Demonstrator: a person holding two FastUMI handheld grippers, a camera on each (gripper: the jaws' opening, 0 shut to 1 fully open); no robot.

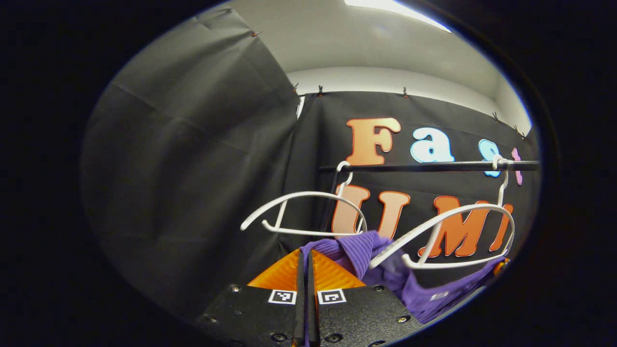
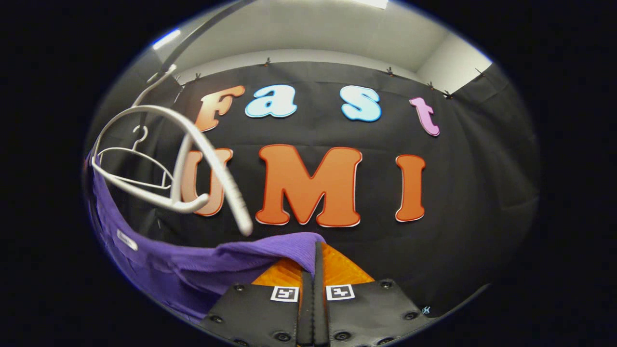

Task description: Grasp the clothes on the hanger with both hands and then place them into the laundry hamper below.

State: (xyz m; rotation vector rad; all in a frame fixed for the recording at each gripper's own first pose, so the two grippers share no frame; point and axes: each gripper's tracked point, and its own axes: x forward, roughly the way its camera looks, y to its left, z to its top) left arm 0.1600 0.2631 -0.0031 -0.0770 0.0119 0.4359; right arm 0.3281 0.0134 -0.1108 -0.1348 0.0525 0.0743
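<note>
A purple garment (image 1: 385, 274) hangs slack below a white hanger (image 1: 453, 226), off its arms. My left gripper (image 1: 306, 262) is shut on one end of the cloth, which bunches up beside its fingers. In the right gripper view the same purple garment (image 2: 193, 265) stretches from the lower left to my right gripper (image 2: 315, 260), which is shut on its other end. The nearer white hanger (image 2: 193, 159) floats just above the cloth there, tilted. The hamper is out of sight.
A dark rail (image 1: 429, 166) carries two white hangers; the second hanger (image 1: 308, 212) hangs bare to the left. In the right gripper view that bare hanger (image 2: 137, 166) shows small behind the near one, under the rail (image 2: 193, 43).
</note>
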